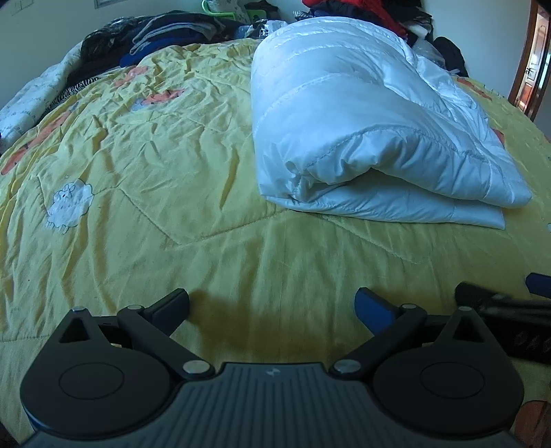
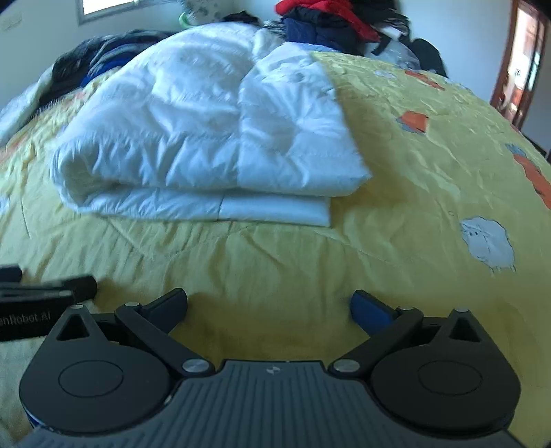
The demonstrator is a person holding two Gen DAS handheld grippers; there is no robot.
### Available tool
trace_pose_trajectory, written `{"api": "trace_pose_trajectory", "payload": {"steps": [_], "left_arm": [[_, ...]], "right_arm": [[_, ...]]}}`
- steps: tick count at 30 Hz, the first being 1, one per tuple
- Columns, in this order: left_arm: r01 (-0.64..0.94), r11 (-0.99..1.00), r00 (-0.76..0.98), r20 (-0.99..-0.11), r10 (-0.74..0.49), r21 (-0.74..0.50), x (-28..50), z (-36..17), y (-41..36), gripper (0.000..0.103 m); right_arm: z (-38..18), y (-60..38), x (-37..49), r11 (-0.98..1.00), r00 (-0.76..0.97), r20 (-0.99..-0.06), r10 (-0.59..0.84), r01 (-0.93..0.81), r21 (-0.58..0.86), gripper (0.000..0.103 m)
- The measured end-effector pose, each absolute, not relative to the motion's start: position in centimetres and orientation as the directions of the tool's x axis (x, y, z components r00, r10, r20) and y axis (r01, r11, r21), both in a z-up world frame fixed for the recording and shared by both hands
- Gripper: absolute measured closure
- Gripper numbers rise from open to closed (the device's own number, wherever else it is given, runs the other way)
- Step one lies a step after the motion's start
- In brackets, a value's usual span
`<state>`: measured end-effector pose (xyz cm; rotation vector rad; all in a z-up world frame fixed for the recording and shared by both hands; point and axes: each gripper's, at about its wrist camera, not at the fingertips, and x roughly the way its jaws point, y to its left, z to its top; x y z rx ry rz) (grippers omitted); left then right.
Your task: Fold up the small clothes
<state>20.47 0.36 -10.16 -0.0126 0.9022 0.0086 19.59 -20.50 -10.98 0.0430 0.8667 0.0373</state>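
Note:
A white quilted puffer garment (image 1: 361,131) lies folded over in a thick bundle on the yellow bedspread (image 1: 172,155), ahead and to the right in the left wrist view. The right wrist view shows the same white garment (image 2: 206,138) ahead and to the left. My left gripper (image 1: 272,306) hovers open over bare bedspread, short of the bundle, with nothing between its fingers. My right gripper (image 2: 268,306) is also open and empty, over the yellow bedspread (image 2: 413,172) just in front of the garment's folded edge. Each gripper shows at the other view's side edge.
Piles of dark clothes (image 1: 155,38) crowd the far left of the bed. Red and navy clothes (image 2: 320,24) are heaped at the far side. A wooden door frame (image 2: 516,62) stands at the right. The bedspread carries sheep (image 2: 489,241) and orange prints.

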Motion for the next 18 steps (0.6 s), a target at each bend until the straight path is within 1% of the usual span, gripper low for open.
{"api": "trace_pose_trajectory", "payload": {"steps": [2, 6, 10, 15, 18], "left_arm": [[-0.009, 1.0, 0.639, -0.769, -0.003, -0.012, 20.1, -9.5, 0.5, 0.0], [0.014, 1.0, 0.65, -0.76, -0.004, 0.007, 19.7, -8.1, 0.0, 0.0], [0.015, 0.999, 0.66, -0.75, -0.037, -0.035, 19.3, -6.6, 0.1, 0.0], [0.003, 0.999, 0.684, -0.729, -0.029, -0.037, 18.6, -4.6, 0.2, 0.0], [0.001, 1.0, 0.687, -0.727, -0.006, -0.007, 18.6, -4.0, 0.2, 0.0]], "right_arm": [[-10.3, -21.3, 19.4, 0.996, 0.651, -0.756, 0.07, -0.001, 0.092, 0.001], [-8.8, -21.7, 18.7, 1.0, 0.679, -0.734, 0.031, -0.023, 0.021, 0.001], [-7.4, -22.1, 18.2, 0.999, 0.694, -0.718, 0.054, -0.039, 0.037, 0.001], [-6.5, -22.3, 18.3, 0.997, 0.696, -0.714, 0.077, -0.054, 0.056, 0.001], [-6.7, -22.3, 18.4, 0.997, 0.689, -0.721, 0.077, -0.048, 0.061, 0.001]]}}
